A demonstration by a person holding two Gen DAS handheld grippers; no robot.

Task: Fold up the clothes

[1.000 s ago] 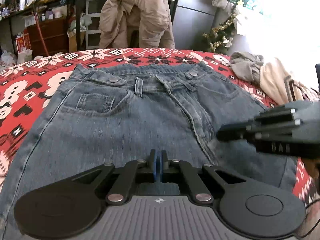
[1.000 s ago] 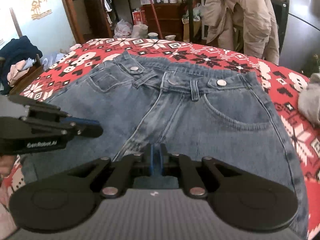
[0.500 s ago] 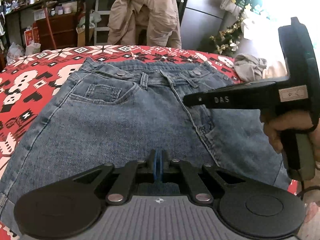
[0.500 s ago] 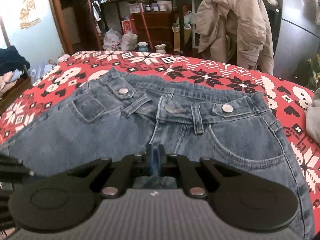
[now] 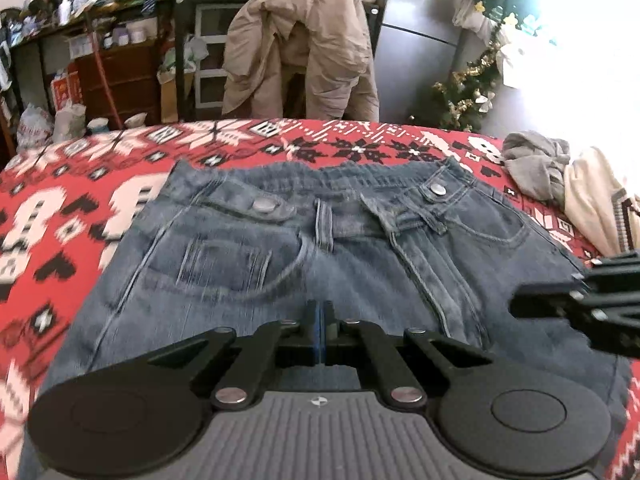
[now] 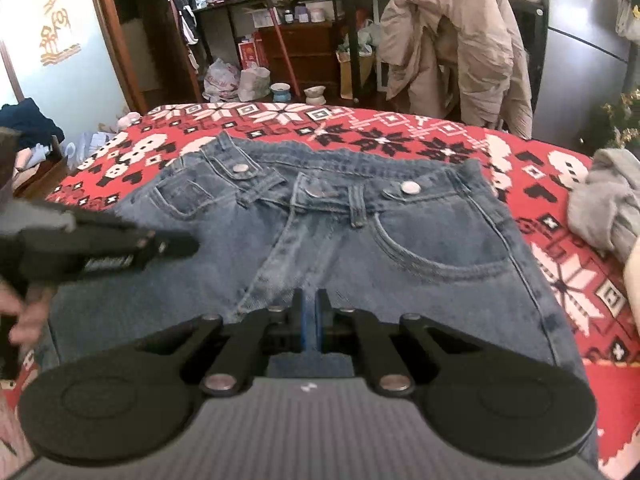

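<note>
Both tongs (image 5: pixel 319 330) (image 6: pixel 310 322) hover closed over flat jeans (image 5: pixel 360 264).

A bed (image 6: pixel 400 128) in a red patterned cover is carrying spread jeans (image 6: pixel 400 248), with bunched grey (image 6: pixel 608 204) and cream clothes (image 5: pixel 592 200) lying at its right edge.

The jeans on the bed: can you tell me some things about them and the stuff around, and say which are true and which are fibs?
1. The jeans lie spread on a red patterned blanket. True.
2. The jeans are green. False: they are blue denim.
3. A beige jacket hangs over a chair behind the bed. True.
4. The left gripper is wide open. False: its fingers are pressed together.
5. A grey garment lies bunched on the blanket beside the jeans. True.
6. The right gripper holds a sock. False: it is shut with only a thin gap, and no sock shows between its fingers.
</note>
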